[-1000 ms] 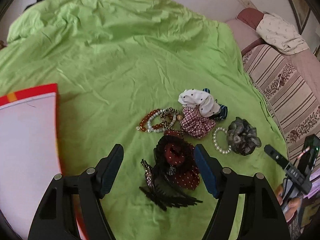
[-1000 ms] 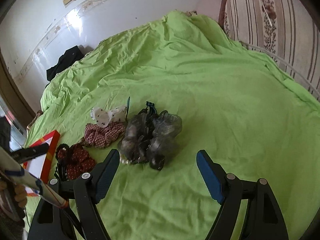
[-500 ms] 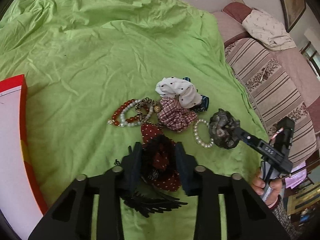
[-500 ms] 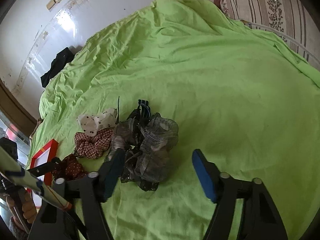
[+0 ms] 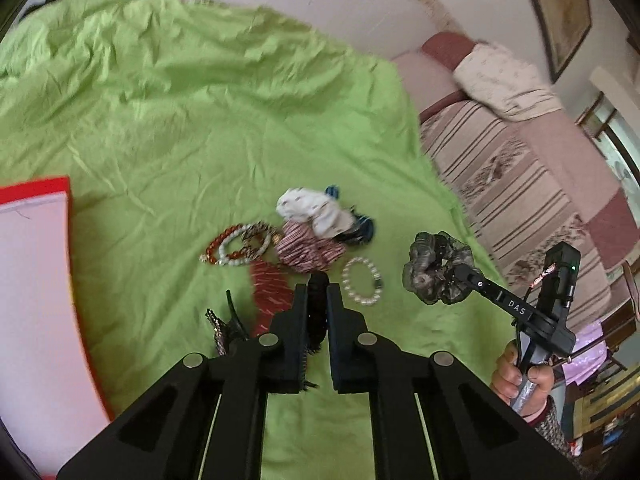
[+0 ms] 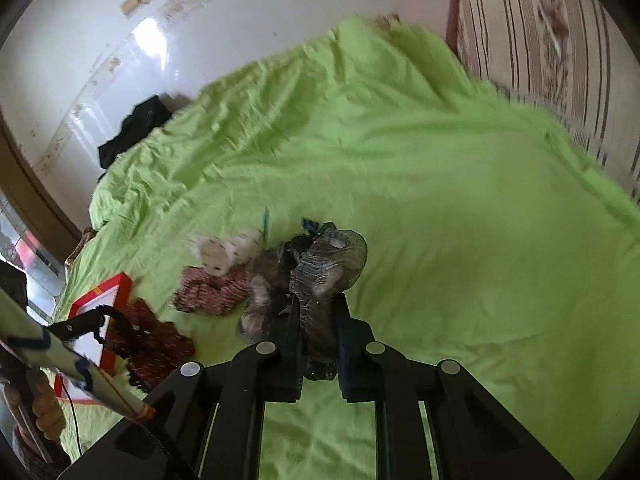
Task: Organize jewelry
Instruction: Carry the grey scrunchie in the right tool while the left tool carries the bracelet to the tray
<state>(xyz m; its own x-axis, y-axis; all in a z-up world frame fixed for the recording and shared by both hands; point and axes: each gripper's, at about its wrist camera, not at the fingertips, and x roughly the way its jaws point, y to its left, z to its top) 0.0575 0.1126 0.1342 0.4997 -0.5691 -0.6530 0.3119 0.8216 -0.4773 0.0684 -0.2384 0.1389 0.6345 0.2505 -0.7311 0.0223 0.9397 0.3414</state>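
My left gripper (image 5: pixel 318 292) is shut on the dark red dotted scrunchie (image 5: pixel 270 286), lifted a little off the green sheet (image 5: pixel 180 120). My right gripper (image 6: pixel 318 316) is shut on the grey sheer scrunchie (image 6: pixel 332 260), which also shows in the left wrist view (image 5: pixel 436 268). On the sheet lie a checked red scrunchie (image 5: pixel 308 246), a white dotted scrunchie (image 5: pixel 312 208), a blue hair tie (image 5: pixel 362 230), bead bracelets (image 5: pixel 240 242), a pearl bracelet (image 5: pixel 362 282) and a black hair claw (image 5: pixel 226 326).
A red-edged white box (image 5: pixel 32 280) lies at the left on the sheet. A striped sofa (image 5: pixel 520 184) with a cushion runs along the right. Dark clothing (image 6: pixel 132 128) lies at the sheet's far edge by the wall.
Both grippers have closed, the left on the dark red scrunchie, the right on the grey scrunchie. Both scrunchies have come up off the pile.
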